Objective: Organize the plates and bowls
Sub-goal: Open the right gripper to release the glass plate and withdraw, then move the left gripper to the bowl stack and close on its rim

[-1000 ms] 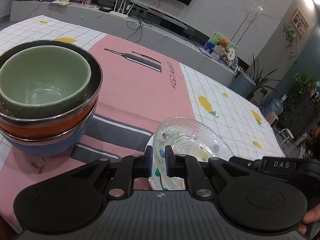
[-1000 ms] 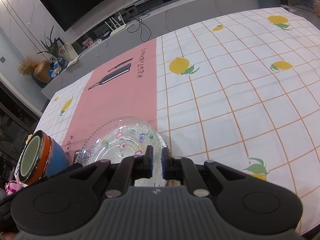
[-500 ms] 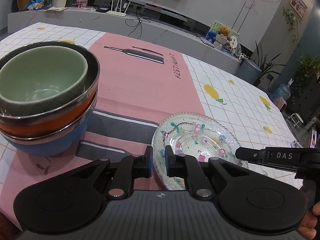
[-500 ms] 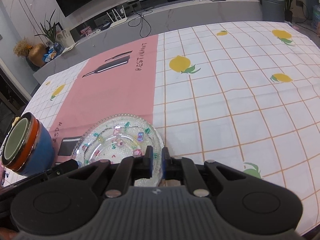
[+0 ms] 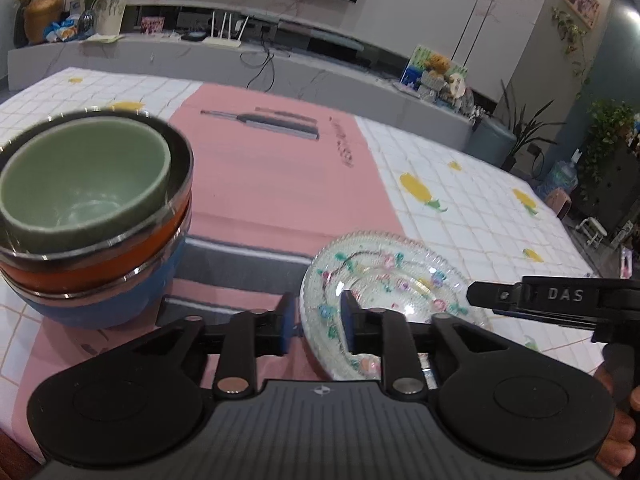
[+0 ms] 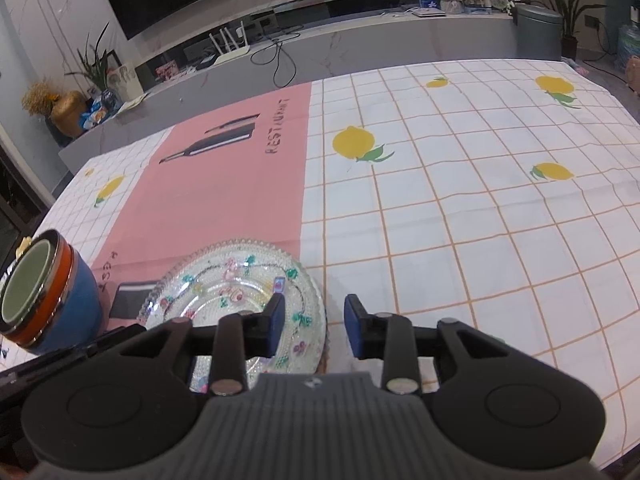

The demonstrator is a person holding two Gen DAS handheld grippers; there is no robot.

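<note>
A patterned glass plate (image 5: 392,280) (image 6: 236,280) lies on the tablecloth near the table's front edge. My left gripper (image 5: 317,326) straddles its left rim. Its jaws are opening and a gap shows beside the rim. My right gripper (image 6: 315,324) straddles the plate's right rim. Its jaws are also opening, and the pads do not press the glass. One of the right gripper's fingers (image 5: 500,296) shows in the left wrist view. To the left stands a stack of bowls (image 5: 92,216) (image 6: 44,296): green in orange in blue.
The tablecloth (image 6: 460,208) is white with lemons and a pink panel (image 5: 272,184). A low grey TV console (image 6: 360,40) runs behind the table. A person's hand (image 5: 618,440) shows at the lower right of the left wrist view.
Both grippers were shut on the plate's rims and their jaws now stand apart. The plate has settled lower and flatter on the cloth. The bowls have not moved.
</note>
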